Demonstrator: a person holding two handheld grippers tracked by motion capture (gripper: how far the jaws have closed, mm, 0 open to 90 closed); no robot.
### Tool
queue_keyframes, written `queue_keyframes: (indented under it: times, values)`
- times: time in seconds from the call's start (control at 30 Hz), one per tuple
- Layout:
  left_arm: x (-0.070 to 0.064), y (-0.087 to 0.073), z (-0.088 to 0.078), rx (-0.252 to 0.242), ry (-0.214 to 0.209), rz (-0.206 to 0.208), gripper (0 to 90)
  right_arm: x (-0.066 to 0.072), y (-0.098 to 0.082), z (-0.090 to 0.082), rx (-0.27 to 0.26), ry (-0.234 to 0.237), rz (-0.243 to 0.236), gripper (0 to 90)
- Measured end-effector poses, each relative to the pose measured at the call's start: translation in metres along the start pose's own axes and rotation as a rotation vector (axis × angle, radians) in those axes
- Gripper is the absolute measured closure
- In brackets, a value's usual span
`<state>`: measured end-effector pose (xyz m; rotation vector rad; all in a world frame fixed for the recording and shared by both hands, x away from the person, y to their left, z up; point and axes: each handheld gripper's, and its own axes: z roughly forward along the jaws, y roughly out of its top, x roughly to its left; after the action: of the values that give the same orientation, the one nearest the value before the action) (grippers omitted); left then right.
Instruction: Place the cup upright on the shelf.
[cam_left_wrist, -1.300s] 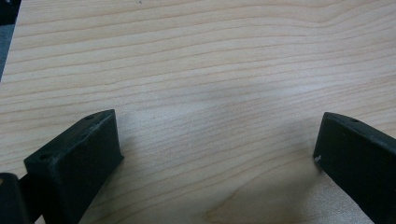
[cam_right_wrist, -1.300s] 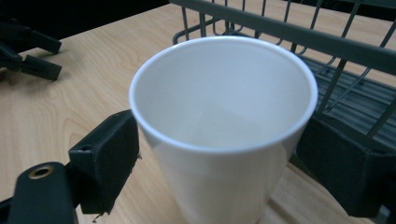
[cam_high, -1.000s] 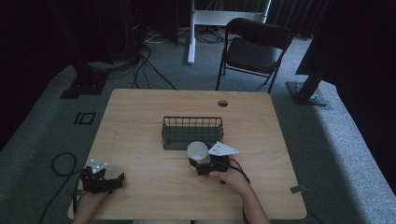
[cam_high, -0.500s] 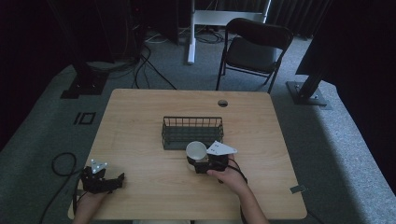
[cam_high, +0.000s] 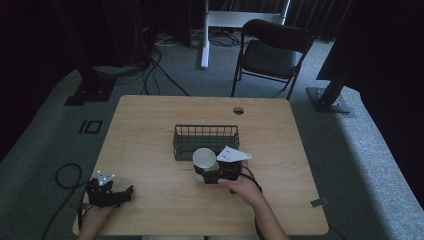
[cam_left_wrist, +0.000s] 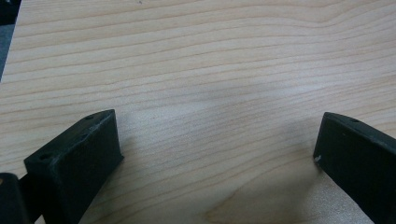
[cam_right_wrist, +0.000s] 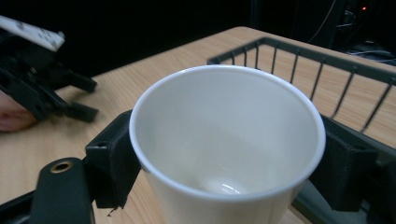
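- High view: the right hand (cam_high: 243, 186) reaches in from the bottom edge, forearm angled up and left, and holds the right gripper (cam_high: 207, 174) level, near the middle of the tabletop (cam_high: 150, 125).
- Its jaws grip a white cup (cam_high: 204, 158), upright with its mouth up, just in front of the wire basket (cam_high: 206, 140).
- The left hand (cam_high: 95, 217) sits at the tabletop's near left corner. It holds the left gripper (cam_high: 127, 192) low, jaws pointing right, well apart from the cup.
- Left gripper view: the left gripper (cam_left_wrist: 217, 154) has its jaws spread wide over bare wood, with nothing between them.
- Right gripper view: the cup (cam_right_wrist: 227, 135) is clamped on both sides by the jaws of the right gripper (cam_right_wrist: 229, 158).
- The basket (cam_right_wrist: 322, 70) stands just behind the cup. The left gripper (cam_right_wrist: 70, 95) and its hand (cam_right_wrist: 11, 116) lie farther off at the left.
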<state>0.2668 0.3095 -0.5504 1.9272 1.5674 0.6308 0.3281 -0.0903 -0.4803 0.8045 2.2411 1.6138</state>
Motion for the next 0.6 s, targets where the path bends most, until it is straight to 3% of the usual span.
queue_keyframes:
  times: [0.33,0.6]
  values:
    - [0.0,0.0,0.0,-0.001,0.0,0.0,0.8,0.005,0.028,0.001,-0.031,0.023,-0.019,19.9]
    - [0.0,0.0,0.0,0.0,0.0,0.0,0.7,0.003,0.055,-0.003,-0.08,-0.002,-0.04,19.9]
